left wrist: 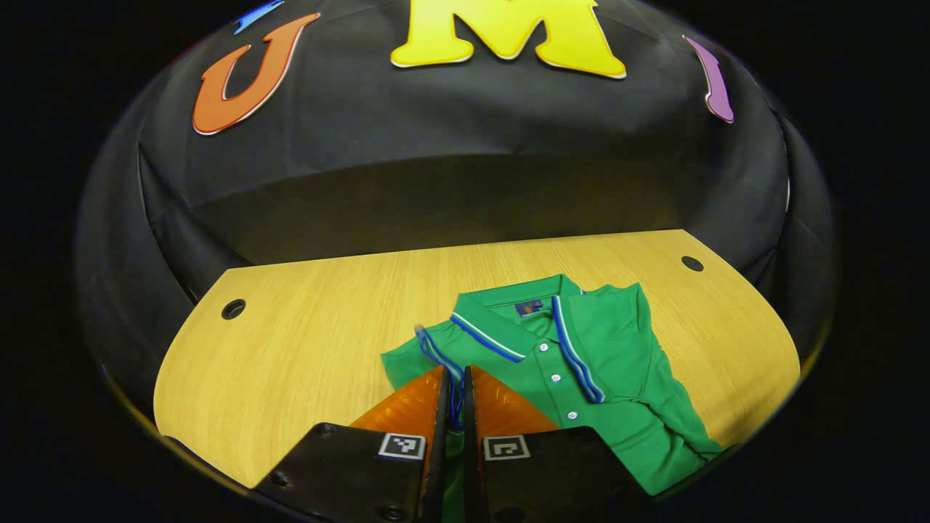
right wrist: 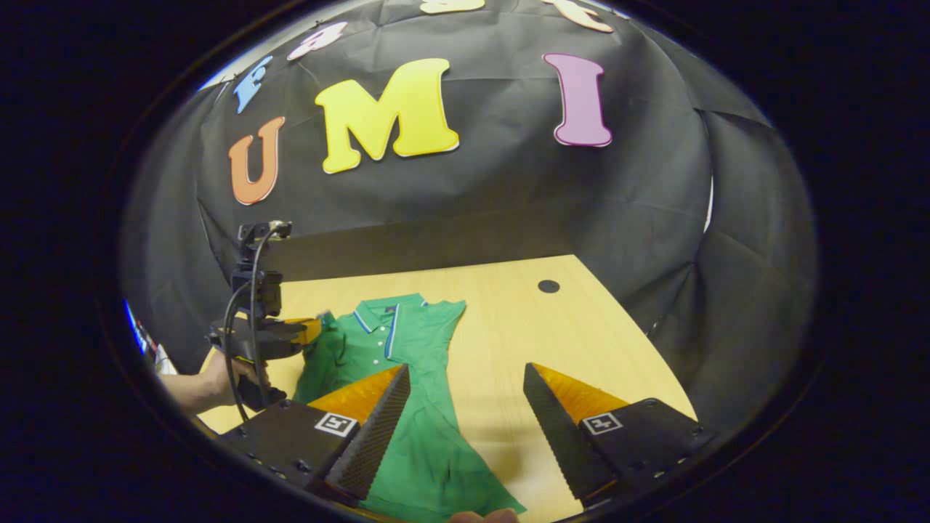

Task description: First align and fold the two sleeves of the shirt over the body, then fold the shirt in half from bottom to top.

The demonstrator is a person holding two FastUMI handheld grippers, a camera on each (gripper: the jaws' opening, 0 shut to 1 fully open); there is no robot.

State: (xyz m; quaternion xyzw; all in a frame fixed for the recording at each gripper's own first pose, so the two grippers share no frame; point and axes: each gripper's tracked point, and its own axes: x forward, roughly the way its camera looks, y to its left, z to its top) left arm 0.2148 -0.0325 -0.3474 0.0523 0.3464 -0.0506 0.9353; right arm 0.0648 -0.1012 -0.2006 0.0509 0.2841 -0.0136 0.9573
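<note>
Shirt hem cut off, sleeve pinched between left gripper fingers, right gripper fingers spread.

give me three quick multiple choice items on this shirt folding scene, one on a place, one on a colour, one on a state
1. Where does the shirt lie?
A. on the wooden table
B. on the floor
C. over a chair

2. What colour is the shirt's body?
A. red
B. green
C. white

3. How do the right tongs stand?
A. shut on the collar
B. shut on a button
C. open, above the shirt and table

Answers:
1 A, the shirt is spread on the wood-grain top in both views.
2 B, the fabric is green, with blue and white trim at the collar.
3 C, a wide gap shows between the fingers, while the left tongs pinch a trimmed sleeve edge.
</note>
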